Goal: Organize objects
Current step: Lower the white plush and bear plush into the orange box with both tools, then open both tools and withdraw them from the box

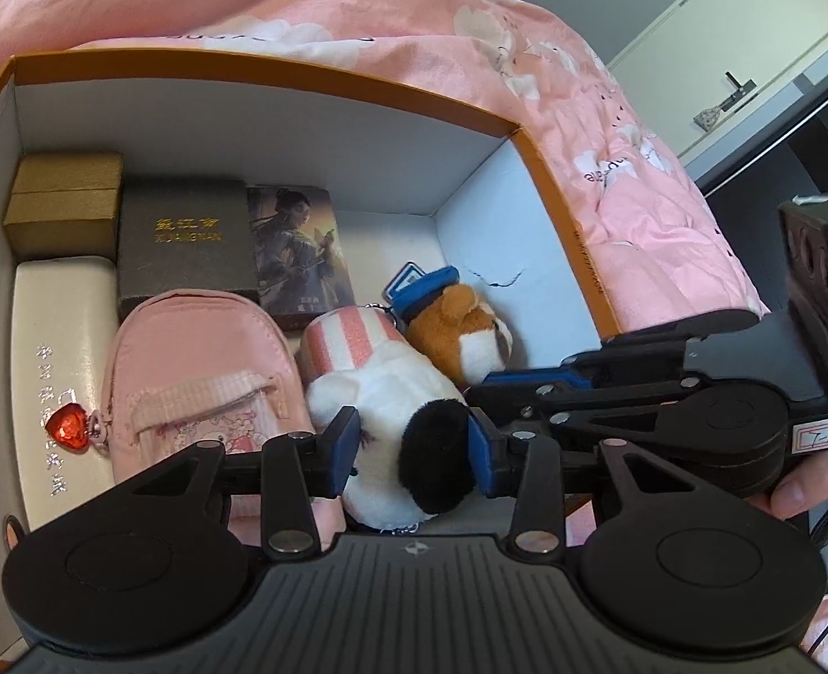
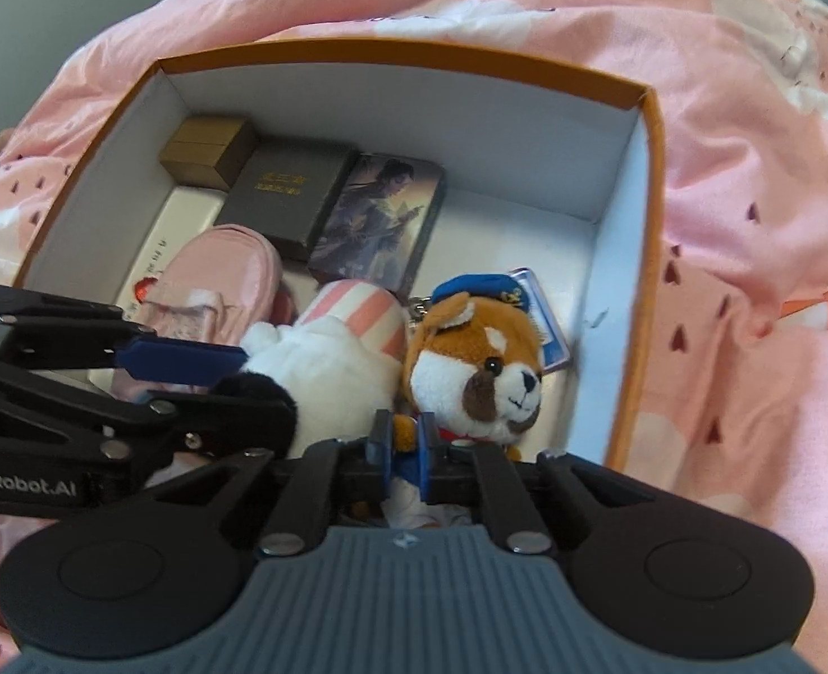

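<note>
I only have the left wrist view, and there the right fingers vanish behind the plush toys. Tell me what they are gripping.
Observer: The right gripper is nearly closed, pinching the brown plush dog low on its front, at a paw.
Operator: Give me the dog's facing. I see only the back of its head.
Observer: Its face is turned toward the right wrist camera and angled a little toward the right wall of the box. Its eye and muzzle show under the blue cap.
</note>
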`<state>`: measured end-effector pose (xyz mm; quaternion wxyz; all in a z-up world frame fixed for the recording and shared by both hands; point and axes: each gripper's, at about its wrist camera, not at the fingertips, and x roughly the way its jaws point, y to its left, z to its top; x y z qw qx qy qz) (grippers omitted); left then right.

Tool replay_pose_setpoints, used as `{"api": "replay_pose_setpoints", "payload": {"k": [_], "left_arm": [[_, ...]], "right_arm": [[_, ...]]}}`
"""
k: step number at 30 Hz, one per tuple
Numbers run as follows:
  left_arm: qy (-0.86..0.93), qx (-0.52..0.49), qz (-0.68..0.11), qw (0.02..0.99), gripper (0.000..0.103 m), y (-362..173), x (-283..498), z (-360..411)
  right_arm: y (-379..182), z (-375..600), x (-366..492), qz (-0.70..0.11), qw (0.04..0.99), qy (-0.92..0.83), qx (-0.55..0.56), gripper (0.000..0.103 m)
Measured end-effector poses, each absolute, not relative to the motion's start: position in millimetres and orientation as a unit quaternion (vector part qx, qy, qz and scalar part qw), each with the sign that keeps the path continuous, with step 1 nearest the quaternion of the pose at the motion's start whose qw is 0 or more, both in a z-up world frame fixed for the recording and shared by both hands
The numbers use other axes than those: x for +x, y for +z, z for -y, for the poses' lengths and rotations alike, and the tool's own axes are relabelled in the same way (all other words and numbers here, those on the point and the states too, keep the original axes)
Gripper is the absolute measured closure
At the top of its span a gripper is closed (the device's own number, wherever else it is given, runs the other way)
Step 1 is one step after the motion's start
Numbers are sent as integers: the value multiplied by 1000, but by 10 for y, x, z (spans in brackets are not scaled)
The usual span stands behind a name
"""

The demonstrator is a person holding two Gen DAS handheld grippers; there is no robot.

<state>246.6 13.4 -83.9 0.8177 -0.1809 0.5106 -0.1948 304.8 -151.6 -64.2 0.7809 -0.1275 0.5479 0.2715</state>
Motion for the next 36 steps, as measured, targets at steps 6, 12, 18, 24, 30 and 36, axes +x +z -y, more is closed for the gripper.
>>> {"api": "replay_pose_setpoints", "payload": {"k": [6, 12, 18, 24, 30, 36], "left_arm": [[-208, -194, -515, 809, 59, -898, 2521, -9], [-203, -192, -513, 812, 50, -932, 2504, -35], [-199, -198, -497, 821, 41, -863, 2440, -73], [-200, -150, -461, 851, 41, -573, 2251, 6], [-221, -120, -414, 875, 41, -231, 1894, 62], [-225, -88, -392, 888, 41, -84, 1519, 166]], "right_arm": [[-559, 1541, 3058, -540, 780, 270, -163, 95], [-632, 1573, 3069, -551, 774, 275, -147, 95], [-486, 1625, 2975, -535, 786, 278, -134, 90], [-207, 1770, 2705, -498, 813, 276, -125, 80], [68, 1955, 2330, -450, 845, 276, -91, 71], [148, 2126, 1899, -394, 883, 249, -58, 70]]}}
